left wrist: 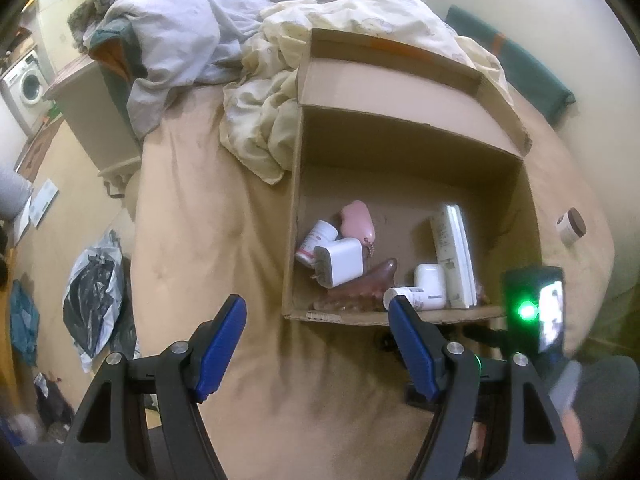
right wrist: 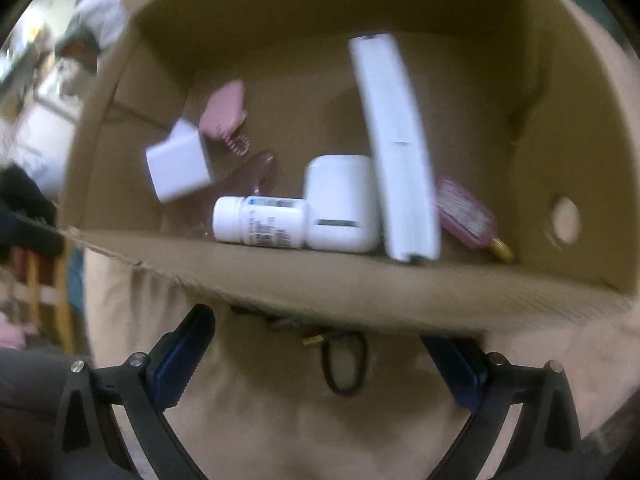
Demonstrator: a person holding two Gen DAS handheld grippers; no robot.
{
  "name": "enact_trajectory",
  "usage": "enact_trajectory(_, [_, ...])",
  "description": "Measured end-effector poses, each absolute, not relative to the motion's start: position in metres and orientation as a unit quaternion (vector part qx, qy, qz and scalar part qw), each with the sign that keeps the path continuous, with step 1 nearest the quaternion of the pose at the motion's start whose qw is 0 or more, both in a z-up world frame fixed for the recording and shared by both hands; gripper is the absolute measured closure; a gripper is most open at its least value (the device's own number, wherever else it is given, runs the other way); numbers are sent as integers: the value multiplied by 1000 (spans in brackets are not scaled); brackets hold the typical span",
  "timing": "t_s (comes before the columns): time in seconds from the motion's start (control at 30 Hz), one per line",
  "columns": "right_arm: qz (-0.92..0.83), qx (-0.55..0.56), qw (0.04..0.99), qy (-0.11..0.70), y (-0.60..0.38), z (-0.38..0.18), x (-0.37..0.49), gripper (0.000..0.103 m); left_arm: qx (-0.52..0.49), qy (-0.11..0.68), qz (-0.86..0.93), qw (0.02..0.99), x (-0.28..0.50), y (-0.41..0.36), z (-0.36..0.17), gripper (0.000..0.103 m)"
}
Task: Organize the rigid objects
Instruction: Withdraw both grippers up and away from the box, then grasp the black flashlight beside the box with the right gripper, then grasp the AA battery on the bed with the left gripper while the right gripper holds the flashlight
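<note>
Holding both tools wide open and empty over the tan bedspread (left wrist: 240, 208), short of the cardboard box (left wrist: 400, 316). Left gripper (left wrist: 316, 344): blue pads spread, nothing between them, right pad overlapping the box's near wall in view. Right gripper (right wrist: 320, 364): jaws equally wide, nothing clamped, just outside the near wall. Box contents, near wall: white pill bottle (right wrist: 260, 222) on its side, touching white earbud case (right wrist: 342, 204); white remote (right wrist: 394, 148) lying lengthwise beside the case; purple tag-like item (right wrist: 466, 214) beyond the remote. Box contents, left corner: white charger plug (left wrist: 340, 261), second white bottle (left wrist: 316, 240), pink pouch (left wrist: 357, 226), translucent pink comb-shaped piece (left wrist: 360, 286). Outstanding, by judgement: black hair tie (right wrist: 346, 364) and small brass-coloured piece (right wrist: 312, 340) on the bedspread between the right jaws; brown-lidded jar (left wrist: 572, 227) on the bed right of the box. Likely step: pickup of the hair tie. Advised: descend straight, press pads into the soft cover to get under the thin loop, close slowly, lift clear of the near wall before release.
</note>
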State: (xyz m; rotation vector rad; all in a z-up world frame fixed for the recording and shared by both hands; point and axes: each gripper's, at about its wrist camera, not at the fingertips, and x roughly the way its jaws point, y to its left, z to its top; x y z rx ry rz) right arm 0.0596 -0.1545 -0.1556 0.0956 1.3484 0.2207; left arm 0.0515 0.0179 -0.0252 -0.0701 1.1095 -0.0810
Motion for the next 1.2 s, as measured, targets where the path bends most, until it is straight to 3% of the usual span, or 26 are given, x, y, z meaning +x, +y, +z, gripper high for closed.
enact_trajectory(0.17, [72, -14, 771, 633, -128, -169, 64, 1, -42, 527, -30, 848, 56, 24, -25, 32])
enact_trajectory(0.2, [66, -27, 773, 630, -126, -169, 63, 9, -44, 527, -29, 848, 56, 25, -25, 32])
enact_trajectory(0.4, [82, -14, 776, 625, -130, -157, 53, 10, -45, 526, -34, 848, 57, 25, -24, 32])
enact_trajectory(0.63, [137, 41, 788, 599, -161, -97, 16, 10, -45, 525, -30, 850, 55, 25, -24, 32])
enact_trajectory(0.97, [245, 133, 841, 464, -218, 32, 11, 10, -42, 521, -17, 853, 49, 28, -27, 32])
enact_trajectory(1.2, [235, 134, 855, 442, -234, 40, 27, 10, -34, 529, -24, 848, 45, 23, -38, 32])
